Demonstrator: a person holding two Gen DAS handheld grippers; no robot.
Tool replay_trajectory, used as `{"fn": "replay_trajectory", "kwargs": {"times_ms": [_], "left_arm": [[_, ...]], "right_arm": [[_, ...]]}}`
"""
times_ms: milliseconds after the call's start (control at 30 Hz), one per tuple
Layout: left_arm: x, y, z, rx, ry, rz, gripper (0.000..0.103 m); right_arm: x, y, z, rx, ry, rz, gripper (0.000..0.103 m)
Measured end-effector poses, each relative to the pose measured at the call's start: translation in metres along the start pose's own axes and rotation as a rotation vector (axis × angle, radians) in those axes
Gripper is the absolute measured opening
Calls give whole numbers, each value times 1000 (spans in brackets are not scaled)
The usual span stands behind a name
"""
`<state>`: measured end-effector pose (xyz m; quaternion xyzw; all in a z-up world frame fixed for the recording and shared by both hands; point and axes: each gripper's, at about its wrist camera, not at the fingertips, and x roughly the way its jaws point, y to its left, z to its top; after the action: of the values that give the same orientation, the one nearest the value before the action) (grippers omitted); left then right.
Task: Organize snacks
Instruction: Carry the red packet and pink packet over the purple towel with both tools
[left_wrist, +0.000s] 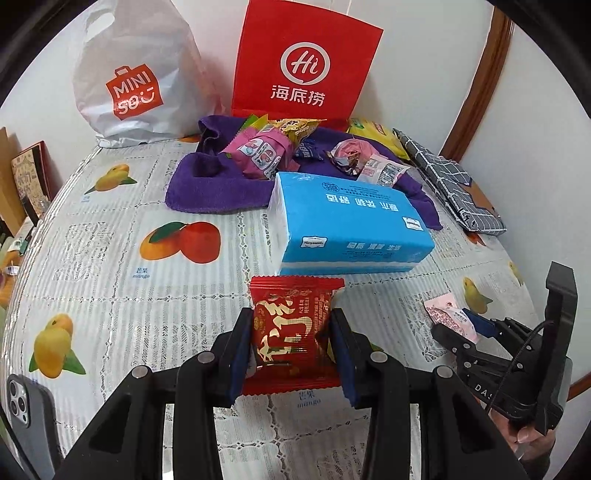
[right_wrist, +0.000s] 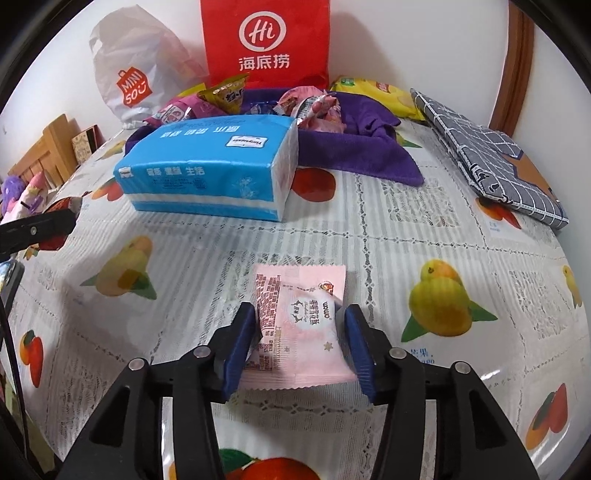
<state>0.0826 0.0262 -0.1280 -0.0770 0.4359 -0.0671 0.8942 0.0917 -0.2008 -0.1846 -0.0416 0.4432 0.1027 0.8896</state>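
Note:
My left gripper (left_wrist: 291, 321) is shut on a red snack packet (left_wrist: 291, 325) with gold print, held just above the tablecloth in front of the blue tissue pack (left_wrist: 347, 221). My right gripper (right_wrist: 299, 317) is shut on a pink snack packet (right_wrist: 299, 325); it also shows at the right of the left wrist view (left_wrist: 450, 317). More wrapped snacks (left_wrist: 295, 147) lie heaped on a purple towel (left_wrist: 207, 188) behind the tissue pack, also seen in the right wrist view (right_wrist: 258, 99).
A red paper bag (left_wrist: 303, 70) and a white Miniso plastic bag (left_wrist: 136, 81) stand against the back wall. A folded grey checked cloth (left_wrist: 454, 184) and a yellow pack (left_wrist: 373, 133) lie at the right. A phone (left_wrist: 29, 417) is at the lower left.

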Motion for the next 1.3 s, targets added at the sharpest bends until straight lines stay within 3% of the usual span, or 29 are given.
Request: {"fn": "replay_trajectory", "kwargs": {"times_ms": [133, 167, 200, 267, 633, 1000, 1300], "left_arm": [[3, 1, 2, -4, 7, -1, 39], [3, 1, 2, -2, 5, -1, 39], [4, 1, 2, -2, 4, 0, 39], [4, 1, 5, -2, 2, -1, 39], [-6, -2, 32, -6, -23, -22, 39], [-24, -12, 92, 9, -88, -10, 39], [-12, -21, 141, 21, -96, -24, 39]], "right_arm": [[5, -2, 3, 13, -12, -5, 59], [6, -3, 4, 15, -14, -3, 56], [6, -2, 5, 14, -20, -4, 44], [6, -1, 7, 1, -21, -6, 40], [-36, 0, 38, -18, -123, 20, 37], [-63, 11, 119, -40, -231, 15, 37], [-54, 15, 187, -31, -271, 43, 37]]}}
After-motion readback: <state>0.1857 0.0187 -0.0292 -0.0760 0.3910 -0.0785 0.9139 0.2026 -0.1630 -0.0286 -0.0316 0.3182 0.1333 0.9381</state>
